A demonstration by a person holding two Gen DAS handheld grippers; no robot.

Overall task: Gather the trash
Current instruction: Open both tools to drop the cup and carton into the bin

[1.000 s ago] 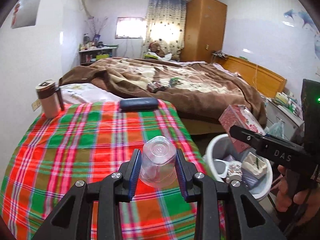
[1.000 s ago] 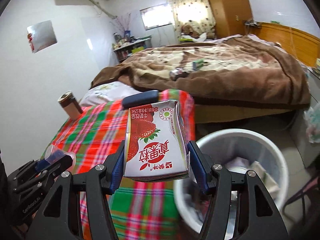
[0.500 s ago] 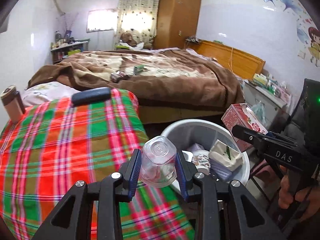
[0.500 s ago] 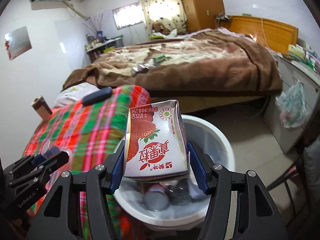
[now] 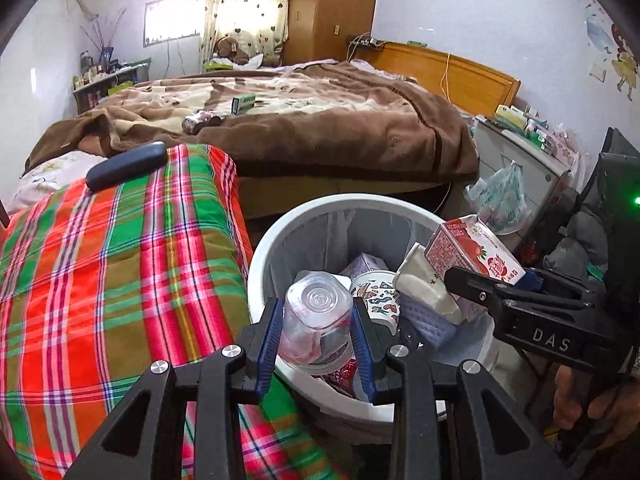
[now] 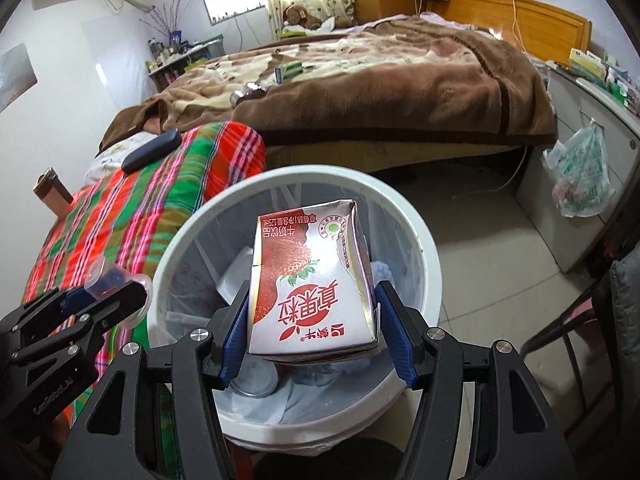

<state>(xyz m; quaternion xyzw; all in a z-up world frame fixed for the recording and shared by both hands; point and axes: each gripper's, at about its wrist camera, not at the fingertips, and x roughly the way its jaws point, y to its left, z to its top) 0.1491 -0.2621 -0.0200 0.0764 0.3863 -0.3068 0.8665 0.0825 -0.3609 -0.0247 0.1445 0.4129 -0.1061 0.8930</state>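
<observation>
My left gripper (image 5: 316,334) is shut on a clear plastic cup (image 5: 314,312), base pointing away, held over the near rim of the white trash bin (image 5: 260,256). The bin holds several cartons, a paper cup and a can. My right gripper (image 6: 310,334) is shut on a red-and-white strawberry milk carton (image 6: 310,280), held above the bin's (image 6: 424,240) opening. In the left wrist view the carton (image 5: 472,248) and right gripper show at the bin's right side. In the right wrist view the cup (image 6: 106,278) and left gripper appear at the bin's left rim.
A plaid-covered surface (image 5: 112,272) lies left of the bin, with a dark case (image 5: 126,166) at its far edge. A bed with a brown blanket (image 5: 320,128) carries a can and a small green box. A cabinet with a hanging plastic bag (image 6: 580,176) stands right.
Both grippers moved right and down, from over the plaid surface to above the bin. Each kept its hold: the left its cup, the right its carton.
</observation>
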